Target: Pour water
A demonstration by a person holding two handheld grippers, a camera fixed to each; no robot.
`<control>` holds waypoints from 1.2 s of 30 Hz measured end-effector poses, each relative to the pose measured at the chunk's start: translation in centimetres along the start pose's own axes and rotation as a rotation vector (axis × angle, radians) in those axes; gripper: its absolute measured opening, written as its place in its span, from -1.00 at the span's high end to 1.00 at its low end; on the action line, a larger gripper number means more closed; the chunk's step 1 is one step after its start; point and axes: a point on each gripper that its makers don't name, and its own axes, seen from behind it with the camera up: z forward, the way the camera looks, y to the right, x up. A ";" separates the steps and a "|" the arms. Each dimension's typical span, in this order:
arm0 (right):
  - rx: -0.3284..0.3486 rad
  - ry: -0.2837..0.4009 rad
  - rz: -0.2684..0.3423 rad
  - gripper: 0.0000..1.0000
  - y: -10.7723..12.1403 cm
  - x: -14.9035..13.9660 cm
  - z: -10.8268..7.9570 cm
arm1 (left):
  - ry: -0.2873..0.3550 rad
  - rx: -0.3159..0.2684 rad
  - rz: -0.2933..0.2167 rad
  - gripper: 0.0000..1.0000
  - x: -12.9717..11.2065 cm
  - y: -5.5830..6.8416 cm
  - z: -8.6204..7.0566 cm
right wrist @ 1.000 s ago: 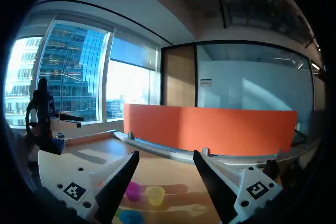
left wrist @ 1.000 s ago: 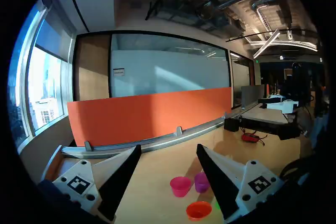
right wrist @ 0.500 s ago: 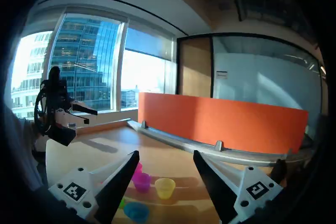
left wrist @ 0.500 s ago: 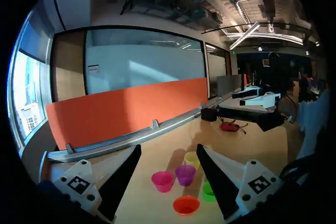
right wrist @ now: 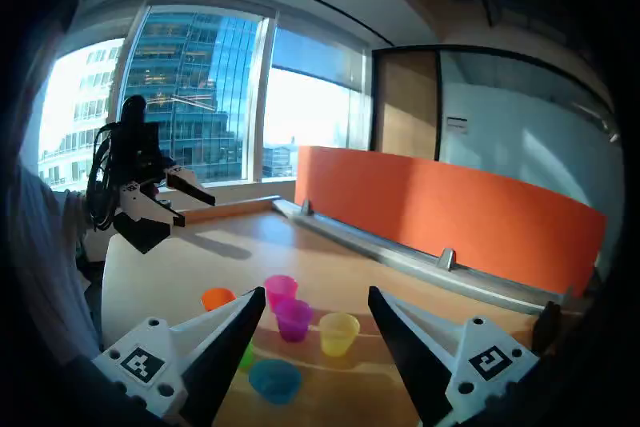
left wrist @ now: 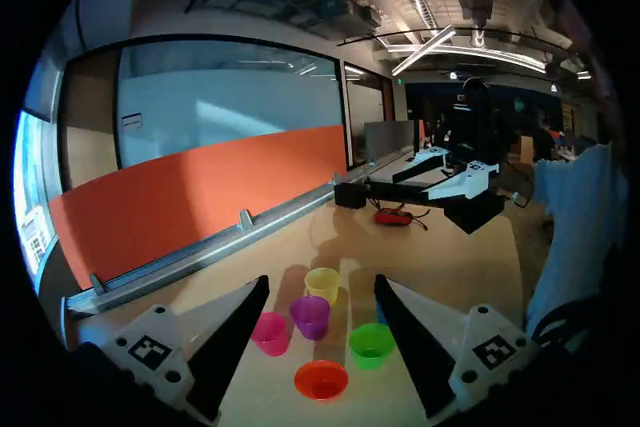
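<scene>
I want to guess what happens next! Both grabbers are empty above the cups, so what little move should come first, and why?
Probably lower the left gripper toward the purple cup. Its fingers are open and empty, above the table, and that cup sits nearly centred between them. Which cup holds water is unclear.

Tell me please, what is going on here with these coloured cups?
A person holds a gripper in each hand above a wooden desk. The left gripper and the right gripper are both open and hold nothing. On the desk stand a yellow cup, a purple cup, a pink cup, an orange cup, a green cup and a blue cup, close together. None is lifted; pouring has not begun.
</scene>
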 end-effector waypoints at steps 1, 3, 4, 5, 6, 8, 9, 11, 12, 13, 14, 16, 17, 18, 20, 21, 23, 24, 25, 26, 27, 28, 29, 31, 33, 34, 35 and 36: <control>0.008 -0.008 -0.005 -0.99 -0.2 -0.3 0.0 | -0.009 -0.006 0.005 -0.96 -0.3 0.2 0.2; 0.023 -0.020 -0.014 -0.99 -0.5 -0.8 0.0 | -0.026 -0.018 0.012 -0.96 -0.8 0.6 0.6; 0.032 -0.027 -0.019 -0.99 -0.7 -1.0 0.0 | -0.037 -0.026 0.013 -0.96 -1.2 0.8 0.9; 0.041 -0.032 -0.023 -0.99 -0.9 -1.2 0.0 | -0.046 -0.033 0.014 -0.96 -1.5 1.0 1.1; 0.049 -0.038 -0.026 -0.99 -1.1 -1.4 0.0 | -0.055 -0.041 0.015 -0.96 -1.8 1.2 1.3; 0.068 -0.052 -0.032 -0.99 -1.5 -2.0 0.0 | -0.073 -0.059 0.017 -0.96 -2.4 1.7 1.8; 0.076 -0.060 -0.035 -0.99 -1.6 -2.3 0.0 | -0.080 -0.067 0.018 -0.96 -2.6 1.9 2.0; 0.092 -0.080 -0.041 -0.99 -1.8 -3.0 0.0 | -0.096 -0.085 0.019 -0.96 -3.2 2.4 2.5; 0.099 -0.089 -0.043 -0.99 -1.9 -3.4 0.0 | -0.105 -0.093 0.019 -0.96 -3.5 2.7 2.7; 0.107 -0.099 -0.046 -0.99 -2.0 -3.8 0.0 | -0.115 -0.102 0.019 -0.96 -3.9 2.9 2.9; 0.113 -0.107 -0.049 -0.98 -2.1 -4.1 0.0 | -0.125 -0.110 0.019 -0.96 -4.2 3.1 3.1; 0.125 -0.122 -0.052 -0.99 -2.3 -4.7 0.1 | -0.145 -0.126 0.023 -0.96 -5.0 3.6 3.4; 0.131 -0.128 -0.053 -0.99 -2.3 -5.0 0.1 | -0.154 -0.133 0.026 -0.96 -5.3 3.8 3.5; 0.136 -0.134 -0.054 -0.99 -2.4 -5.3 0.2 | -0.163 -0.139 0.029 -0.96 -5.7 4.0 3.6; 0.149 -0.146 -0.056 -0.99 -2.5 -5.8 0.2 | -0.182 -0.152 0.037 -0.96 -6.4 4.3 3.9; 0.155 -0.152 -0.057 -0.99 -2.5 -6.1 0.3 | -0.191 -0.158 0.040 -0.96 -6.7 4.4 4.0; 0.164 -0.163 -0.062 -0.99 -2.6 -6.6 0.4 | -0.210 -0.172 0.047 -0.96 -7.3 4.7 4.2; 0.169 -0.168 -0.065 -0.99 -2.6 -6.8 0.5 | -0.220 -0.179 0.050 -0.96 -7.6 4.8 4.3; 0.175 -0.175 -0.068 -0.99 -2.7 -7.1 0.5 | -0.230 -0.188 0.052 -0.96 -8.0 5.0 4.5; 0.181 -0.180 -0.071 -0.99 -2.8 -7.3 0.6 | -0.240 -0.195 0.054 -0.96 -8.2 5.1 4.6; 0.186 -0.186 -0.075 -0.99 -2.9 -7.6 0.7 | -0.249 -0.202 0.057 -0.96 -8.5 5.2 4.7; 0.191 -0.192 -0.080 -0.98 -2.9 -7.9 0.8 | -0.258 -0.208 0.061 -0.96 -8.8 5.4 4.8; 0.196 -0.198 -0.084 -0.99 -3.0 -8.1 0.8 | -0.267 -0.214 0.065 -0.96 -9.1 5.5 5.0; 0.206 -0.211 -0.091 -0.99 -3.1 -8.8 1.0 | -0.283 -0.226 0.074 -0.96 -9.7 5.8 5.3; 0.216 -0.224 -0.097 -0.99 -3.2 -9.5 1.2 | -0.297 -0.236 0.083 -0.96 -10.2 6.1 5.6; 0.222 -0.232 -0.099 -0.99 -3.3 -10.0 1.3 | -0.304 -0.243 0.087 -0.96 -10.6 6.3 5.8; 0.227 -0.239 -0.100 -0.99 -3.3 -10.4 1.4 | -0.310 -0.248 0.091 -0.96 -10.9 6.5 5.9; 0.232 -0.246 -0.101 -0.99 -3.4 -10.8 1.5 | -0.318 -0.253 0.095 -0.96 -11.2 6.7 6.1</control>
